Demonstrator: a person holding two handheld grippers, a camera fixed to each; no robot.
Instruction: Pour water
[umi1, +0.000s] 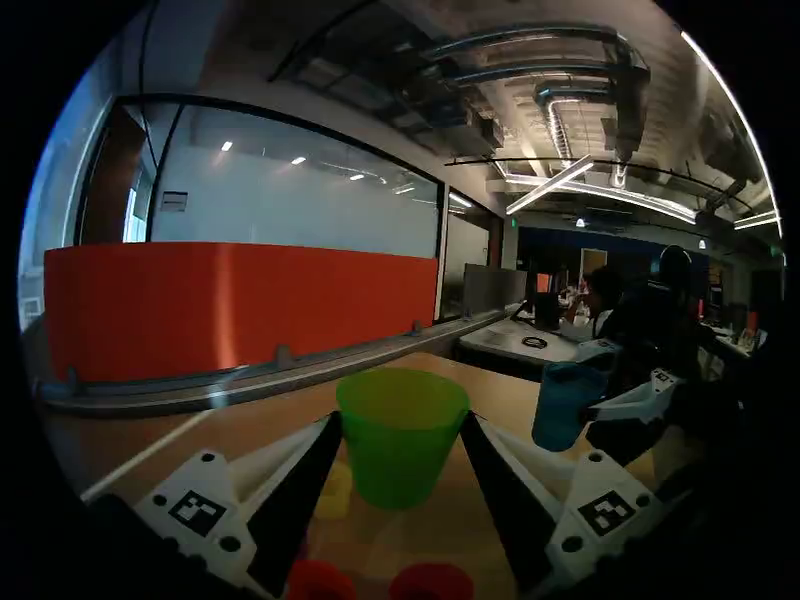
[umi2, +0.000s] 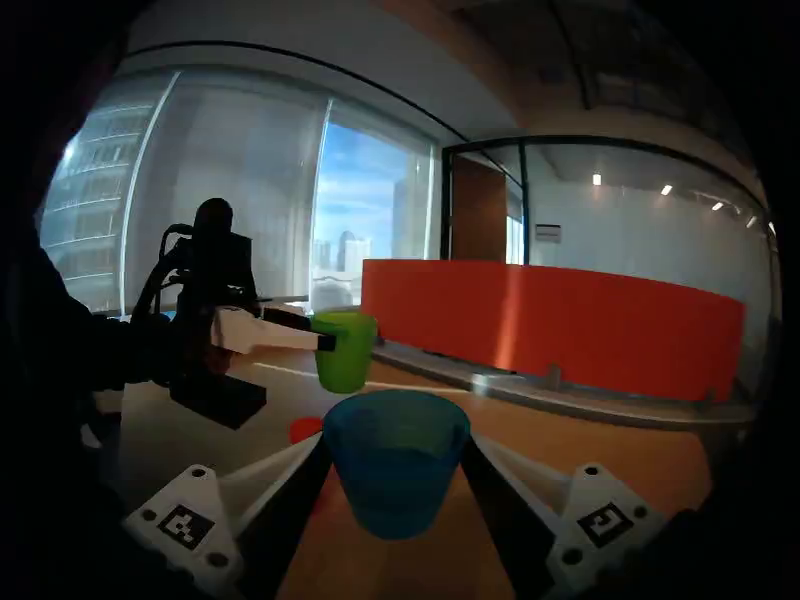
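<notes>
Left gripper (umi1: 400, 425) pinches green cup (umi1: 402, 460); right gripper (umi2: 397, 440), off to its right, pinches blue cup (umi2: 397, 480). Both upright: pre-pour. Next, probably bring rims near, tilt one.

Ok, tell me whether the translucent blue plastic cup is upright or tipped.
Upright: the translucent blue plastic cup stands rim-up, level, in the right gripper.

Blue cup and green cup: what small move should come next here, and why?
Probably bring the blue cup, upright in the right gripper, nearer the green cup in the left gripper, until one rim stands over the other. Both cups are upright and clearly apart above the table, so tilting now would likely spill. Which cup holds water I cannot tell.
</notes>
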